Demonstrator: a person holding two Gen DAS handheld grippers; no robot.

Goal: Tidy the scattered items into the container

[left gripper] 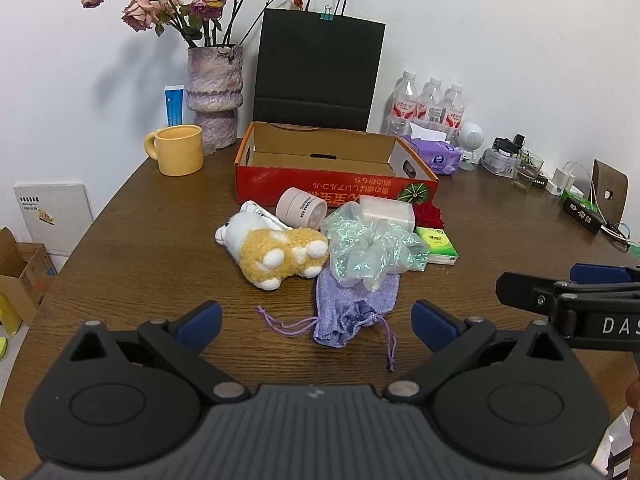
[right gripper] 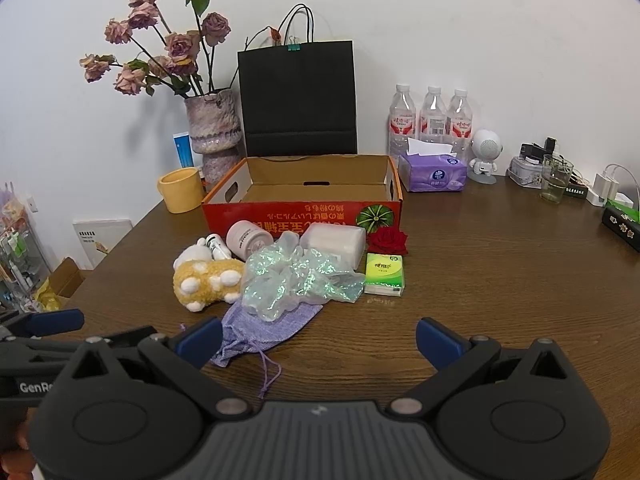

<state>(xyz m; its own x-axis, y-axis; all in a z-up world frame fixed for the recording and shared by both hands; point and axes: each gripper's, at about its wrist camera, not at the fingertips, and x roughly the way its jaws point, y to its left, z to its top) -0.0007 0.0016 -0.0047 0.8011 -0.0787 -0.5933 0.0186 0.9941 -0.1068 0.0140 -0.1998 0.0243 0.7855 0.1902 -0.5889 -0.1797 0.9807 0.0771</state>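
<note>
Dark wood worktop (left gripper: 140, 248) against a white wall; vase (left gripper: 215, 96), black bag (left gripper: 316, 72), bottles (right gripper: 430, 120) along the back. Red box (right gripper: 300, 216) at 12 o'clock, open, cardboard-lined, empty. Before it a pile: plush (left gripper: 276, 256), jar (left gripper: 302, 208), iridescent wrap (right gripper: 296, 280), lilac pouch (left gripper: 352, 312), rose (right gripper: 388, 240), green tissue pack (right gripper: 384, 274). Left gripper (left gripper: 316, 322) and right gripper (right gripper: 318, 338) both wide, empty, at 6 o'clock.

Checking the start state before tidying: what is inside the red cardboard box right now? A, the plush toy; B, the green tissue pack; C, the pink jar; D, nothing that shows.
D: the red cardboard box shows only bare cardboard inside, while the plush toy, green tissue pack and pink jar all lie on the table in front of it.
</note>
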